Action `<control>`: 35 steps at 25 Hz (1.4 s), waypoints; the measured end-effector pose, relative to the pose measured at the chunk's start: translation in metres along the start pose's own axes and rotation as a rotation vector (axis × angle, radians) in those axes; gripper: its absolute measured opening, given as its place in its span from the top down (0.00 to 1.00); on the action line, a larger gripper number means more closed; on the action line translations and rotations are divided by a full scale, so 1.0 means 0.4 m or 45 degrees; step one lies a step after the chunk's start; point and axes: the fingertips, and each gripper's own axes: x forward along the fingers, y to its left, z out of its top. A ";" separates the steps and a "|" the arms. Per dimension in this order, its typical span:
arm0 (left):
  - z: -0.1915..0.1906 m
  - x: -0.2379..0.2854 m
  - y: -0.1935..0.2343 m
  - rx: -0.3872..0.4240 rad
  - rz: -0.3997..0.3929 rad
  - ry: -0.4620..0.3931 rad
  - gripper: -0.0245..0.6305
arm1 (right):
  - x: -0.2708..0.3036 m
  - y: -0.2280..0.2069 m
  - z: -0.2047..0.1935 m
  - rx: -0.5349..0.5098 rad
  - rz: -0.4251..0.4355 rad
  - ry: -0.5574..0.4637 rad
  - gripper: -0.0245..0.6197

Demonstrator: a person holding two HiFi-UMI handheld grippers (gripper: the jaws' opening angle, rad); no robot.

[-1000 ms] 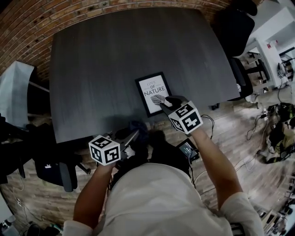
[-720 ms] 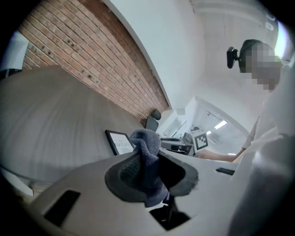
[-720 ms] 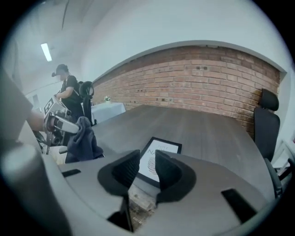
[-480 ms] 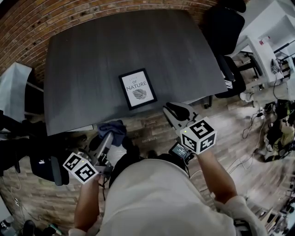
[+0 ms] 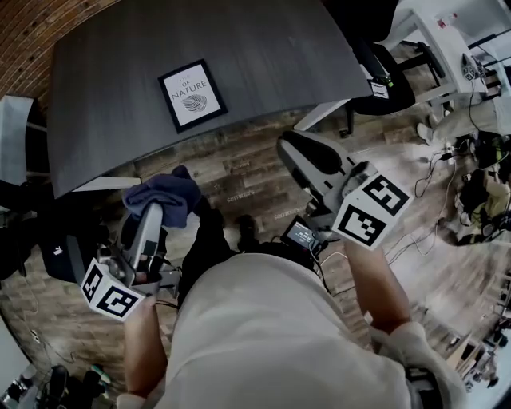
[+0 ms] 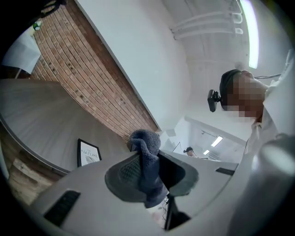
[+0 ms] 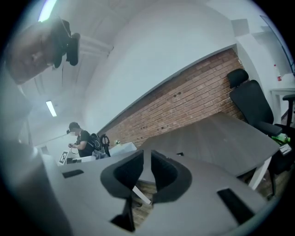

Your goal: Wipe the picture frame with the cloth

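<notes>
Dark grey wood-grain worktop (image 5: 263, 48): it fills the upper part of our head view, and a red brick wall (image 5: 32, 24) runs along its far side.
Picture frame (image 5: 192, 95): black-edged, it lies flat on the worktop close to the near edge. Its white print reads "OF NATURE" above a leaf drawing. We also see it small and off to the left in the left gripper view, on the same surface.
Cloth (image 5: 164, 196): blue-grey terry, bunched up. It hangs over the wood-plank floor (image 5: 239, 172) just off the worktop's near edge, well apart from the picture frame.
Left gripper (image 6: 148, 166): we hold it at our left side, off the worktop. Its jaws are clamped on the cloth, which fills the gap between them and bulges out past the tips.
Right gripper (image 7: 147, 167): we hold it at our right, over the floor and touching nothing. Its jaws have just been closing and now stand a narrow slit apart, with nothing between them.
Marker cubes: white with black squares, one on each gripper. We see the left cube (image 5: 112, 291) by our left hand and the right cube (image 5: 371, 209) by our right.
Office chair (image 5: 375, 48): black, standing by the right end of the worktop.
Background: in the right gripper view we see a person in dark clothes (image 7: 83, 140) far off beyond the jaws.
</notes>
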 end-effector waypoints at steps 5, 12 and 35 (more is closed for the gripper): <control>0.006 -0.047 -0.037 0.029 -0.007 -0.024 0.84 | -0.075 0.064 0.047 0.035 0.086 -0.106 0.87; 0.039 -0.072 -0.058 0.062 -0.056 -0.039 0.84 | -0.143 0.143 0.093 -0.025 0.086 -0.208 0.94; 0.144 -0.279 0.028 0.051 -0.109 0.004 0.84 | -0.031 0.321 0.084 -0.228 -0.067 -0.164 0.94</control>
